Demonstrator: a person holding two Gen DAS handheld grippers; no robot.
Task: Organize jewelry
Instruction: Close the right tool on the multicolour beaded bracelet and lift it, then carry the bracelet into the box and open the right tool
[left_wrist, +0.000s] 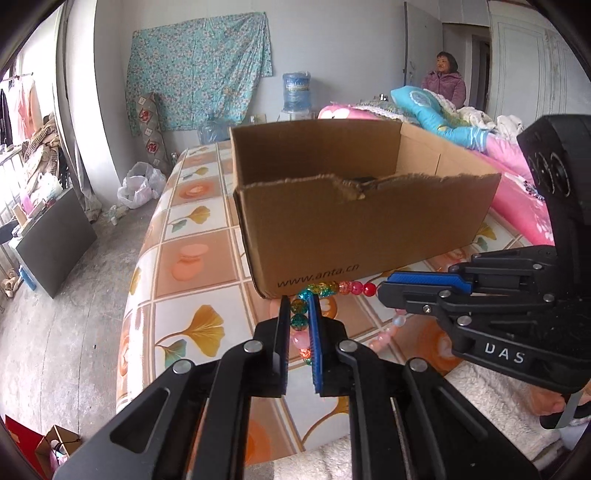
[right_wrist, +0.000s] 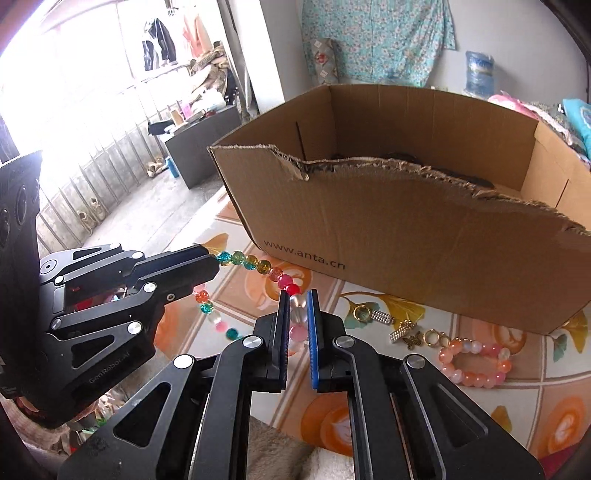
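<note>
Both grippers clamp one multicolored bead necklace (right_wrist: 266, 267) in front of the cardboard box (right_wrist: 406, 236): left gripper (left_wrist: 298, 306) on teal beads, right gripper (right_wrist: 298, 300) on clear beads. A peach bracelet (right_wrist: 474, 363) and gold trinkets (right_wrist: 406, 332) lie on the patterned tablecloth (left_wrist: 192, 258) beside the box. Box print reads "www.anta.cn"; the right gripper body reads "DAS".

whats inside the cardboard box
Over the torn front edge of the cardboard box, only some dark items along its floor show, too hidden to identify. The front wall covers most of the inside, so anything else in there cannot be seen.
</note>
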